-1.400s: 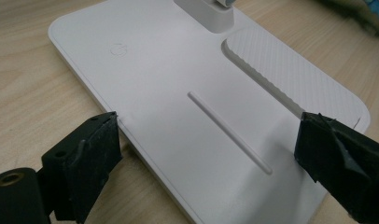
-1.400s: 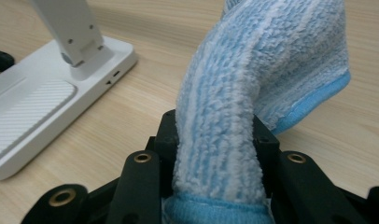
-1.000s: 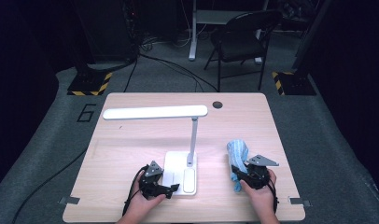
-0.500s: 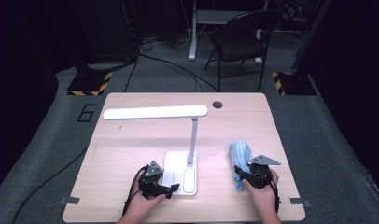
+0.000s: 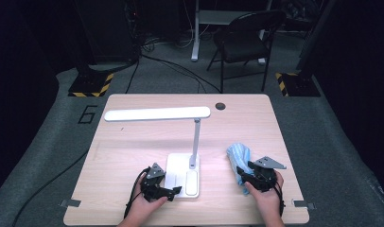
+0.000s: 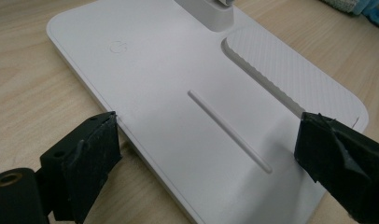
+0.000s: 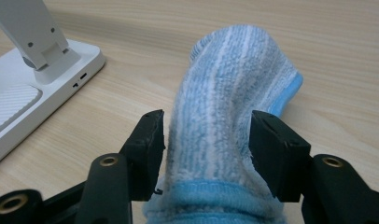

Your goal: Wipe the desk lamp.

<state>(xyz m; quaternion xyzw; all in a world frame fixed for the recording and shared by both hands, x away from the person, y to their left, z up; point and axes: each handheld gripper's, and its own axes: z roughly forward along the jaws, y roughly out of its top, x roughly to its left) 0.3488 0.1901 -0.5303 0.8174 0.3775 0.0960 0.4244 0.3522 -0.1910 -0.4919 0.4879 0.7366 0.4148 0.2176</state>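
Left gripper (image 6: 206, 154) spread wide, jaws astride the lamp base (image 6: 178, 93), holding nothing. Right gripper (image 7: 206, 144) clamps the blue cloth (image 7: 225, 135), bunched between its jaws. Steady base, then wipe lightly.

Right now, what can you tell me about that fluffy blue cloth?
The blue cloth looks like soft terry towelling, light blue with paler stripes and a solid blue hem. It lies bunched in a long roll on the wooden table, right of the white lamp base. The right gripper has its jaws closed against its sides.
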